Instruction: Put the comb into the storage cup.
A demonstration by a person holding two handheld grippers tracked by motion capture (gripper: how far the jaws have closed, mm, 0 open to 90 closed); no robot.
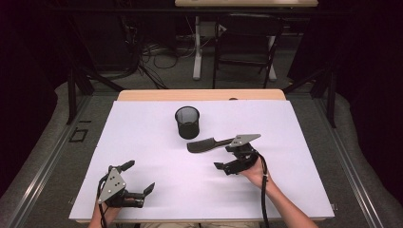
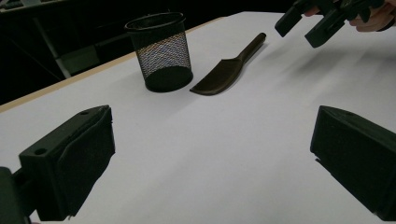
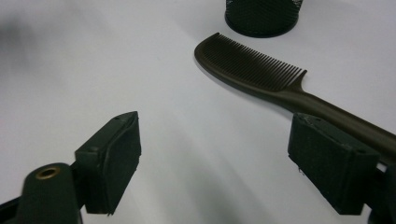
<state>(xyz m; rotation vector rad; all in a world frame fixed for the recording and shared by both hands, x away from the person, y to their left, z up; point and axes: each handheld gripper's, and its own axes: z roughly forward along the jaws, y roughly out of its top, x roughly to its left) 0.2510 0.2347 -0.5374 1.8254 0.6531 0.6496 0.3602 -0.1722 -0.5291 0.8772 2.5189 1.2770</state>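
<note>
Dark brown plastic comb [image 1: 205, 144]: lies flat on the white counter [image 1: 157, 156], just beside the black wire-mesh cup [image 1: 187, 122]. Right tongs [image 1: 229, 155]: jaws apart, empty, near the comb's handle. Left tongs [image 1: 139, 176]: jaws apart, empty, well apart from the cup.

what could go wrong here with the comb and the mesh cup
The comb lies flat on the white table, so the right gripper, jaws open and empty, may slide over its thin handle rather than catch it. The mesh cup stands upright just beside the comb's head; a sideways nudge could likely tip it. The left gripper waits open, far off.
</note>
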